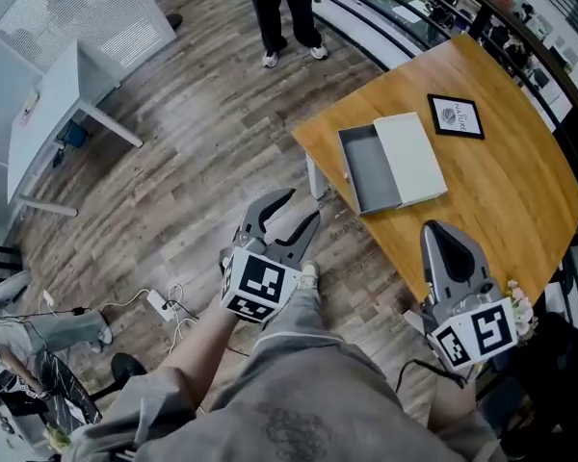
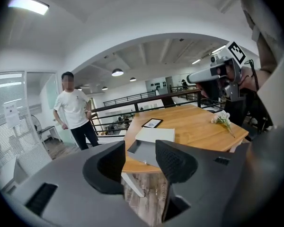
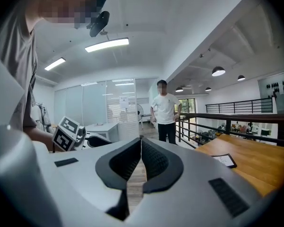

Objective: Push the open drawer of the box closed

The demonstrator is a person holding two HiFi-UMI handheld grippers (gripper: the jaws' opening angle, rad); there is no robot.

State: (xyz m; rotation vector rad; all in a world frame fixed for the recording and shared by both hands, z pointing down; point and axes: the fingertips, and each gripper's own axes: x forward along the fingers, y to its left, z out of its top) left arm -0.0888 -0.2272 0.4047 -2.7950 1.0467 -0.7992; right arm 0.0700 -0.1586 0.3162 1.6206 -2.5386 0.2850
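A white box (image 1: 411, 157) lies on the wooden table (image 1: 501, 200), and its grey drawer (image 1: 364, 168) is pulled out toward the table's left edge. My left gripper (image 1: 302, 205) is open and empty, over the floor just short of the table's near corner. In the left gripper view the drawer (image 2: 143, 151) shows between the spread jaws of this gripper (image 2: 139, 148). My right gripper (image 1: 435, 229) is shut on nothing and hangs over the table's near edge, to the right of the box. In its own view the right gripper (image 3: 141, 141) points past the table toward the room.
A black picture frame (image 1: 456, 116) lies beyond the box. Small white flowers (image 1: 517, 306) rest by the right gripper's marker cube. A person (image 1: 281, 12) stands on the wood floor beyond the table. A railing (image 1: 405, 27) runs behind the table, and a white desk (image 1: 48, 114) stands at left.
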